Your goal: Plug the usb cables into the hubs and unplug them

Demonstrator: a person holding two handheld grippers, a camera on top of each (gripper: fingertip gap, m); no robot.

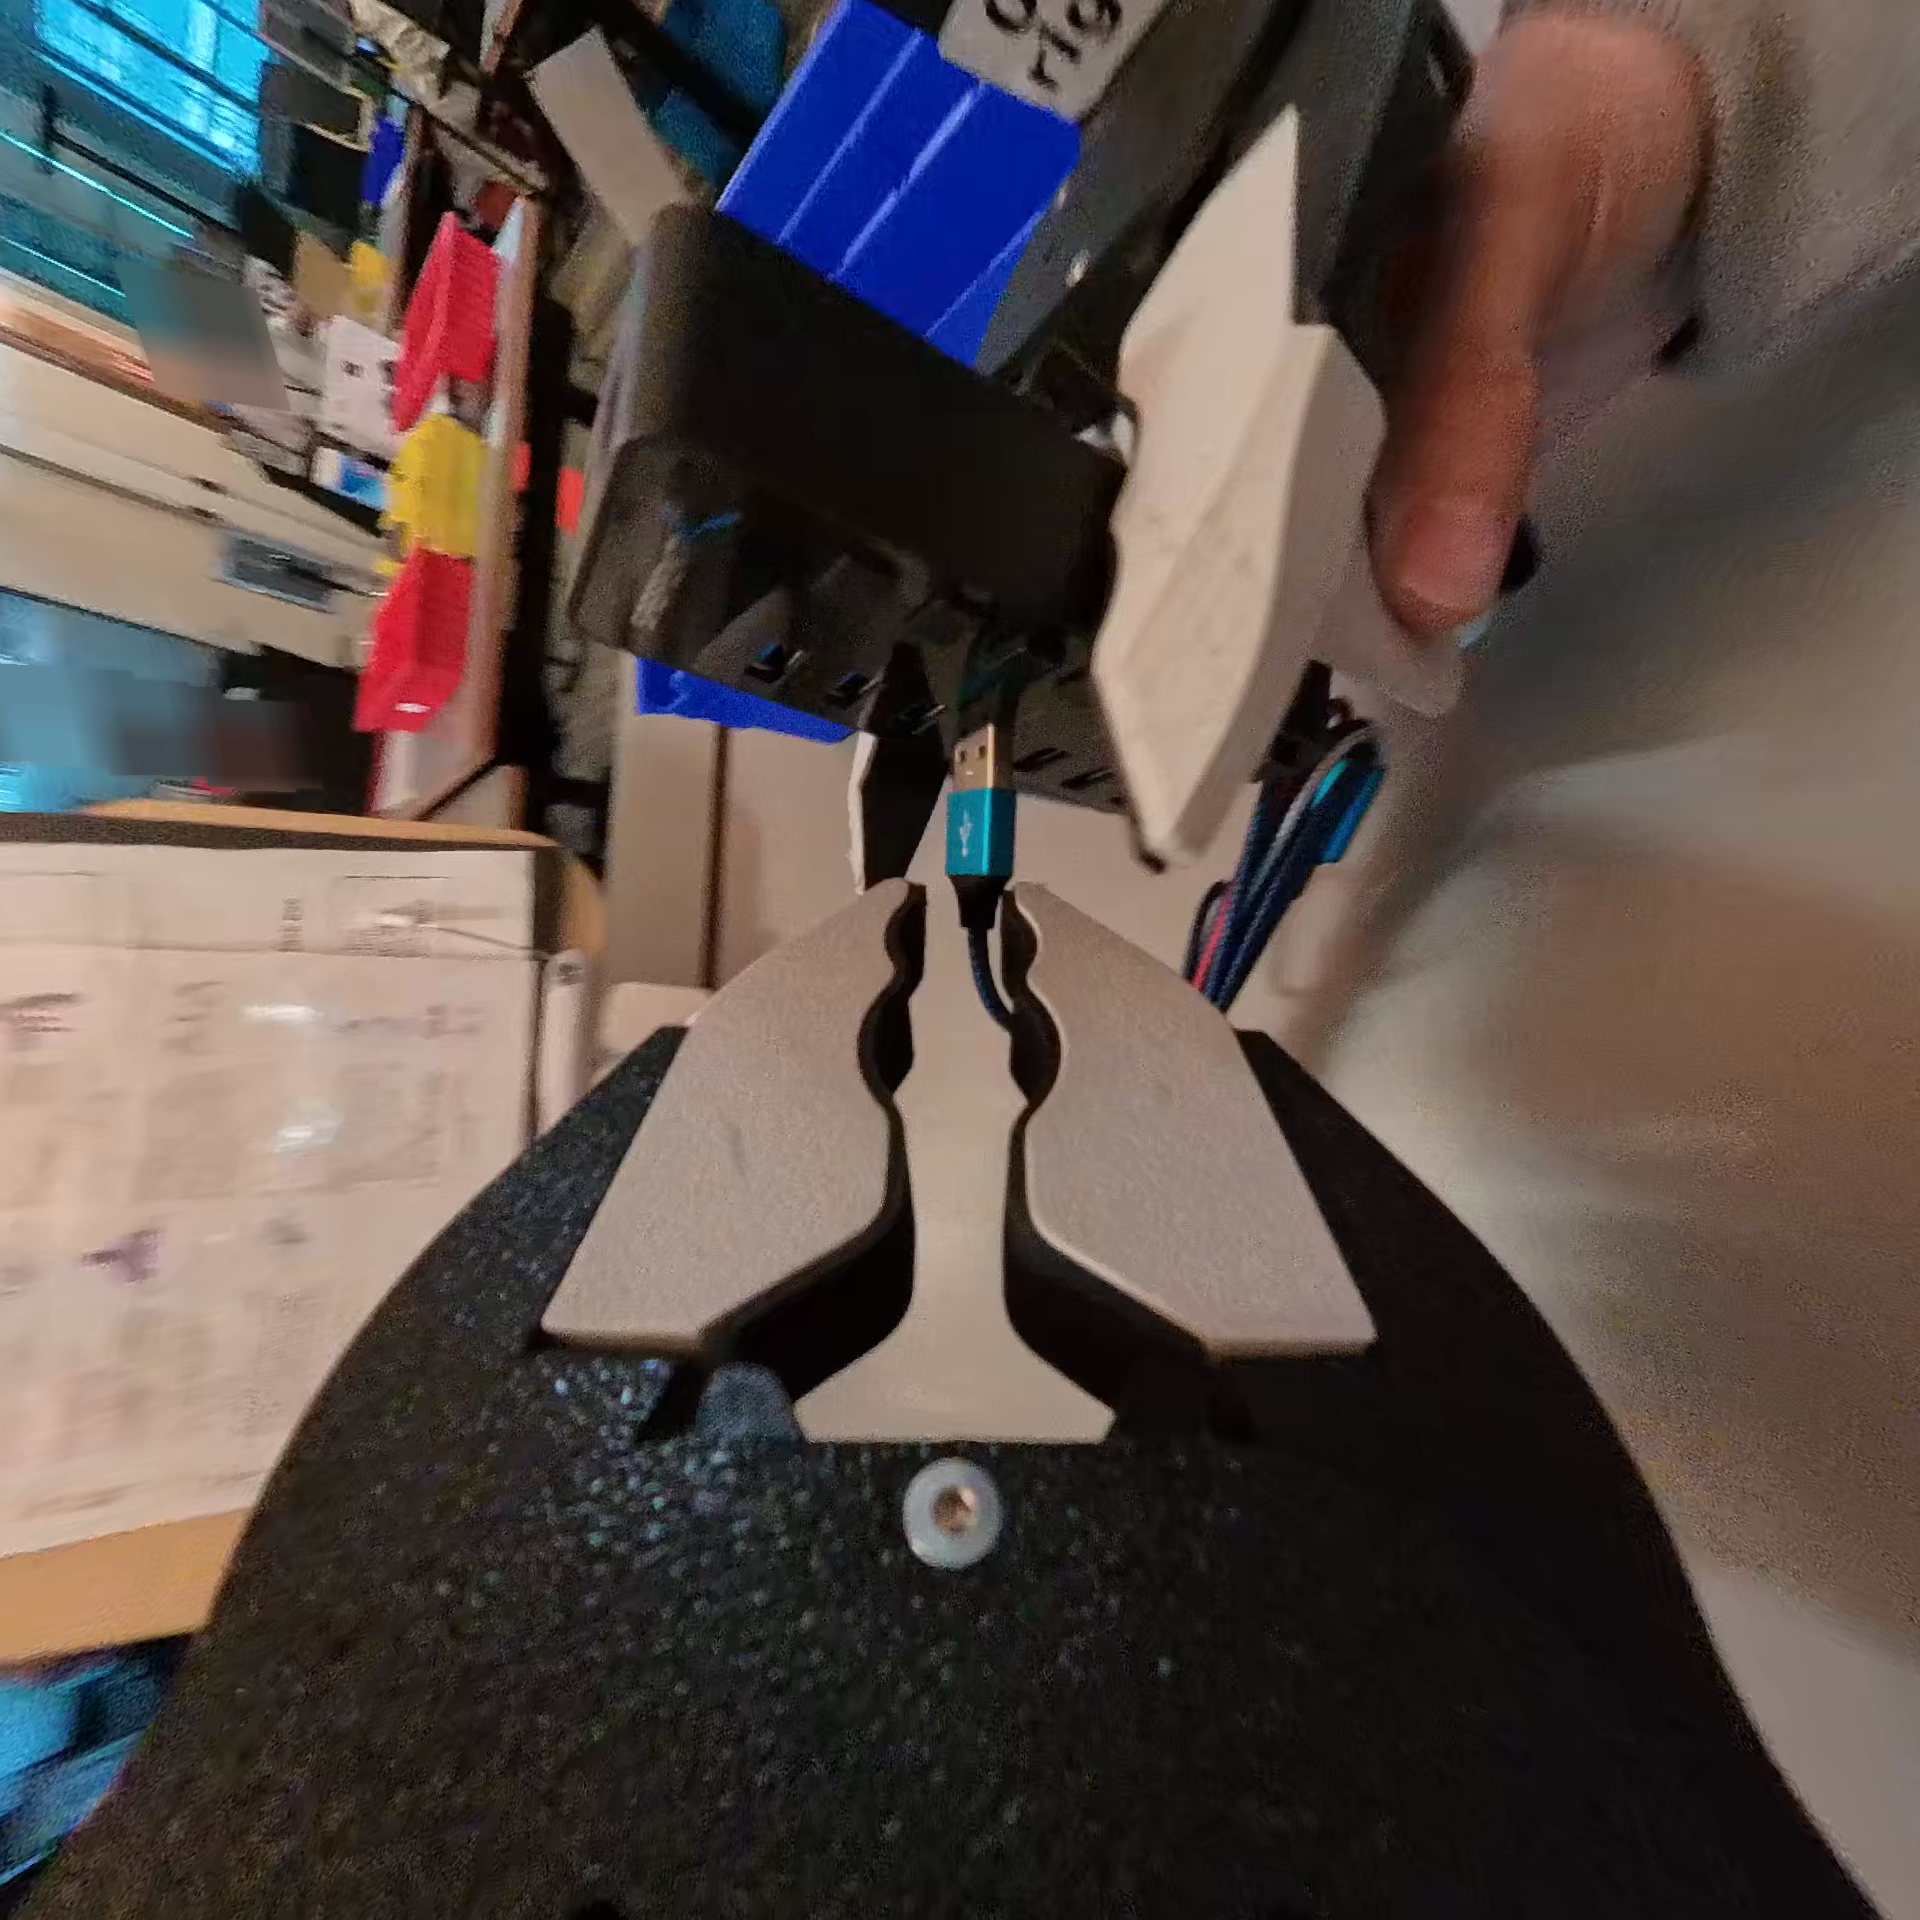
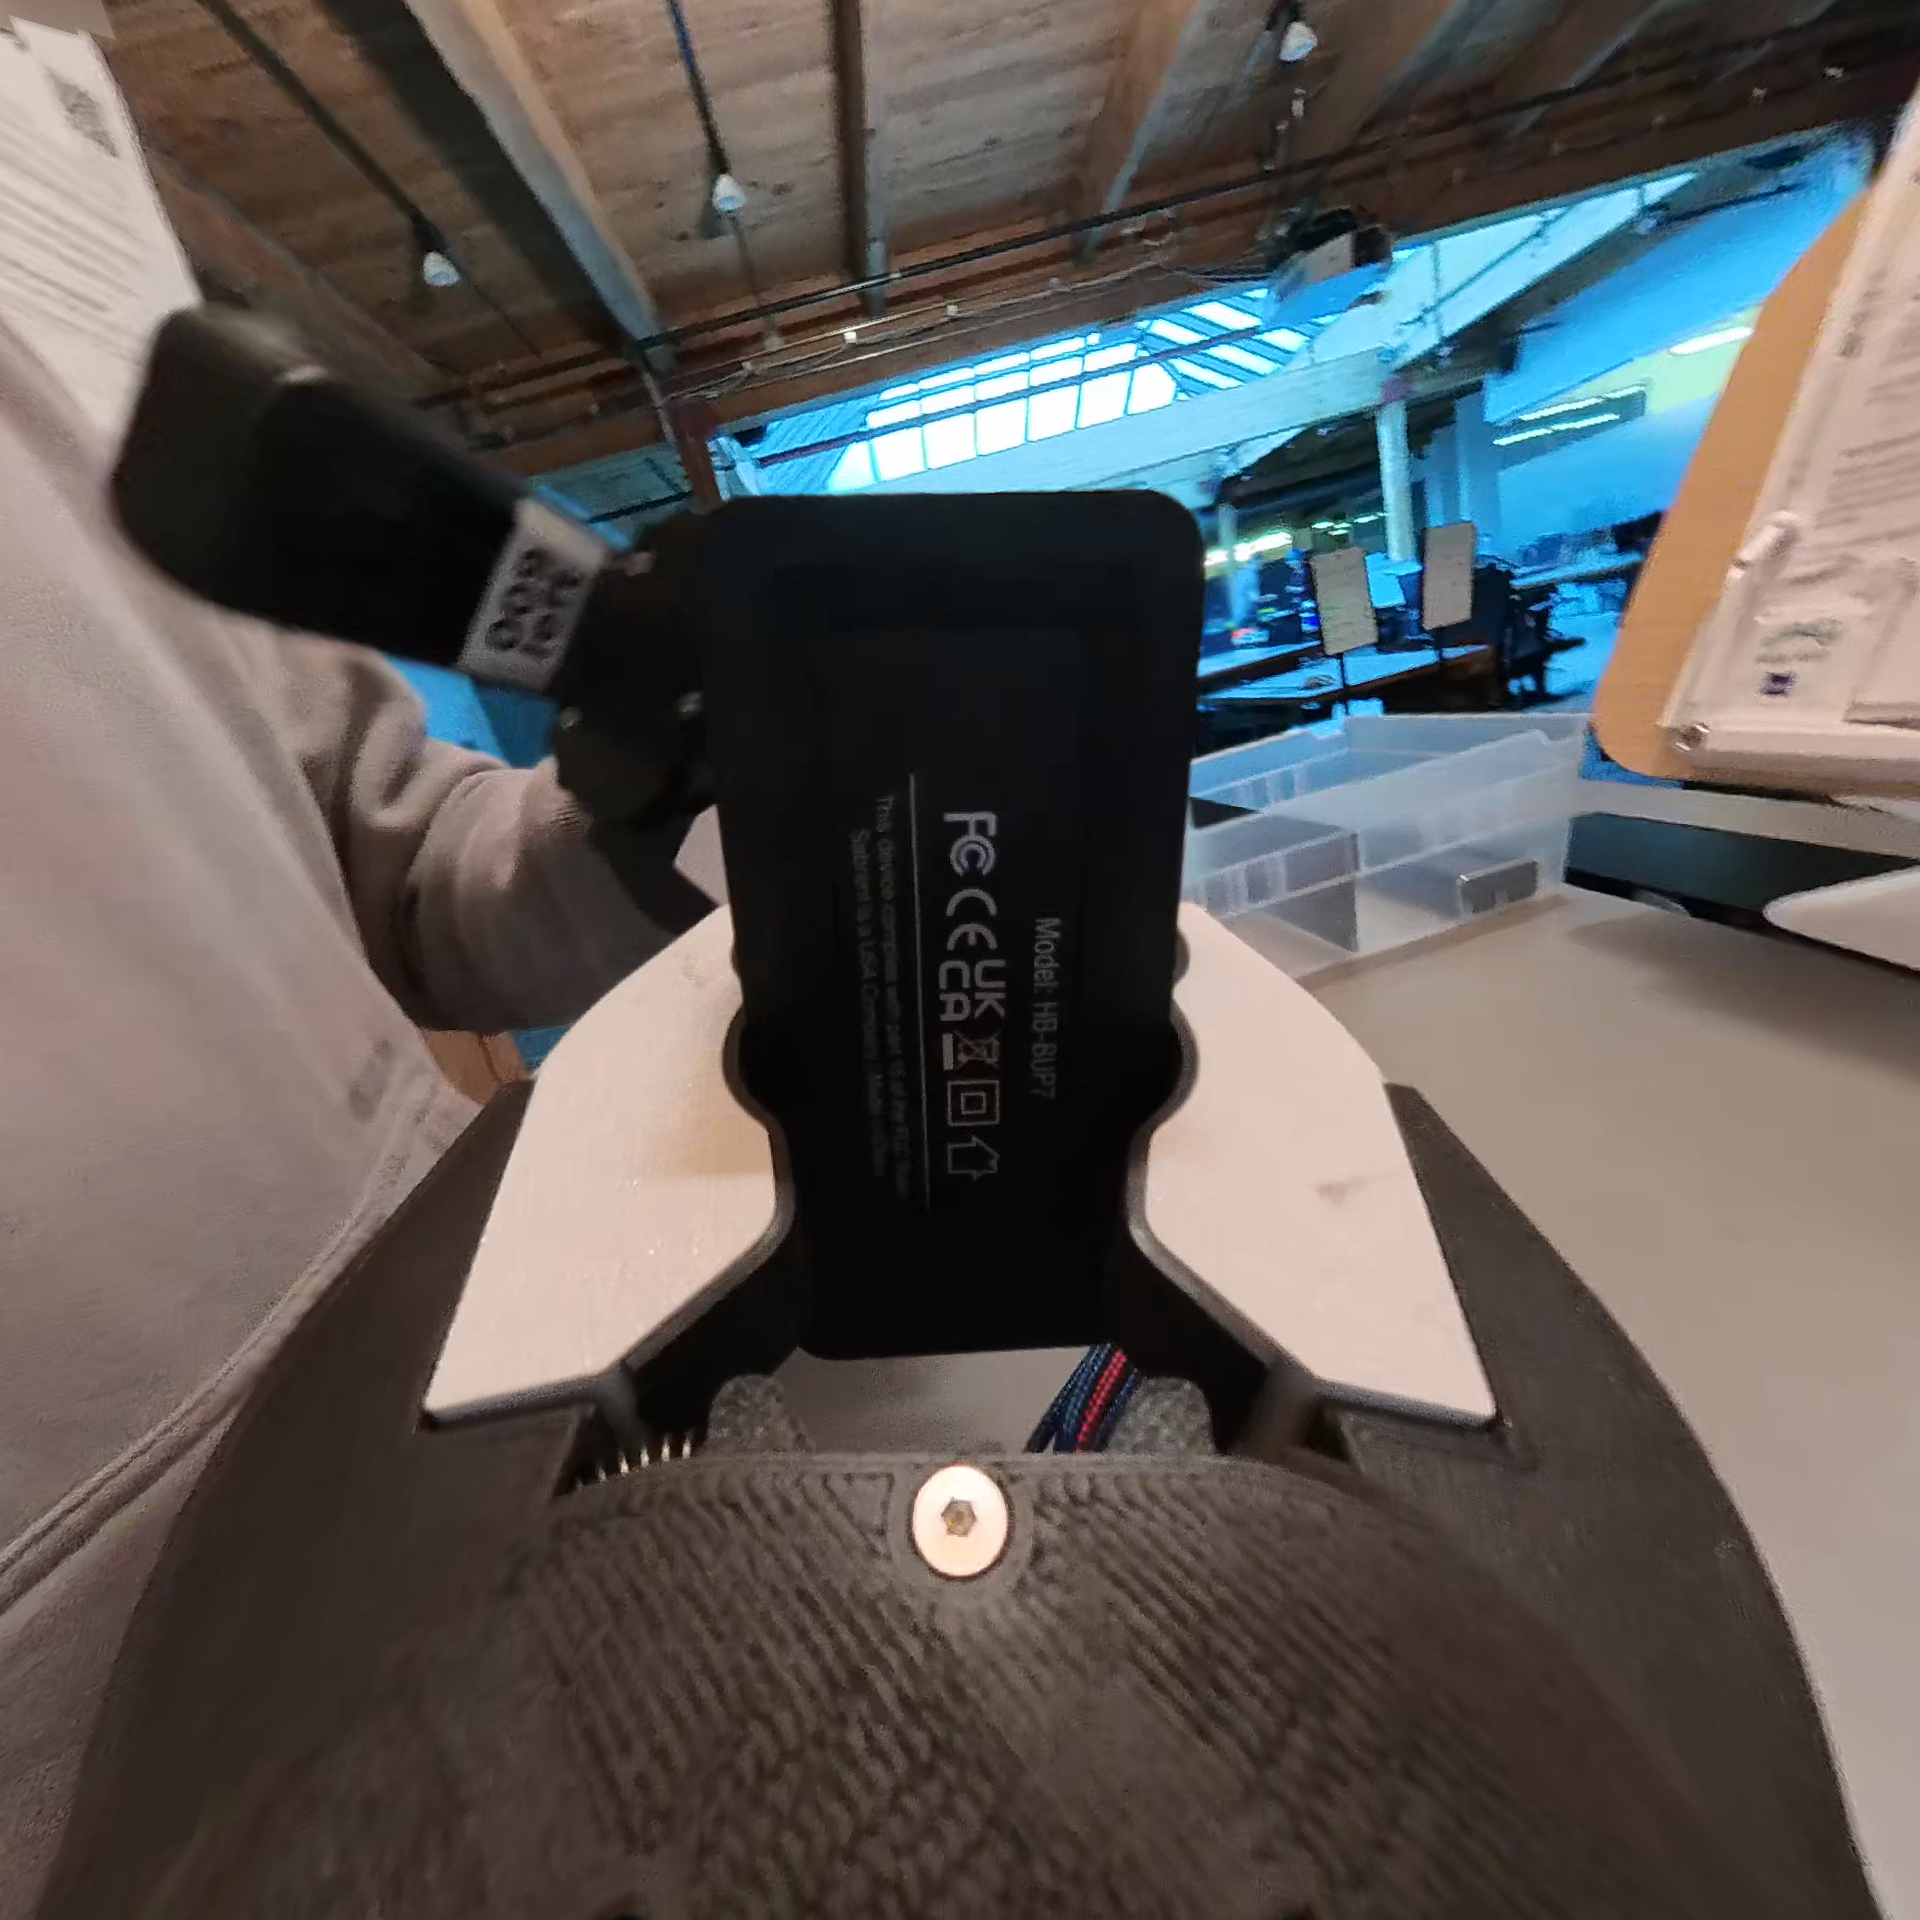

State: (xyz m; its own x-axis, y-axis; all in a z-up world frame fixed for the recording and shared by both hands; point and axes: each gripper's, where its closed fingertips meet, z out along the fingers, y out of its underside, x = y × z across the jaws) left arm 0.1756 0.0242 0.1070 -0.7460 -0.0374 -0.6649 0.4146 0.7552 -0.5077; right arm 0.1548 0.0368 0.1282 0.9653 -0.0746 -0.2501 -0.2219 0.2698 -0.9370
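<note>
In the left wrist view, the left gripper point(image 1: 966, 899) has its grey fingers point(image 1: 769, 1101) drawn close together, and a dark braided USB cable point(image 1: 992, 987) runs up the narrow gap between them. Whether the tips truly pinch the cable or only flank it cannot be told. Just past the fingertips, at 12 o'clock, the cable's teal-sleeved USB plug point(image 1: 979, 805) stands with its metal end pointing up at the black hub point(image 1: 831, 488). The metal end is fully visible and sits just below the hub's row of ports, so it is not inserted. The hub is held by the right gripper's white fingers point(image 1: 1226, 520), with a person's hand point(image 1: 1507, 343) at 1 o'clock behind them. A bundle of blue and red cables point(image 1: 1278, 862) hangs at 2 o'clock. Farther off, at 9 to 10 o'clock, are a cardboard box point(image 1: 260, 1091) and red and yellow bins point(image 1: 436, 488).

In the right wrist view, the right gripper point(image 2: 956, 935) has its white fingers point(image 2: 623, 1143) clamped on both long sides of the black hub point(image 2: 966, 831), whose labelled underside faces the camera. Braided cables point(image 2: 1091, 1392) show beneath its near end. At 10 o'clock the left gripper's black body point(image 2: 364, 520) nears the hub, beside a grey sleeve point(image 2: 260, 883). Beyond, at 2 to 3 o'clock, clear plastic bins point(image 2: 1382, 821) sit on the table point(image 2: 1610, 1091).
</note>
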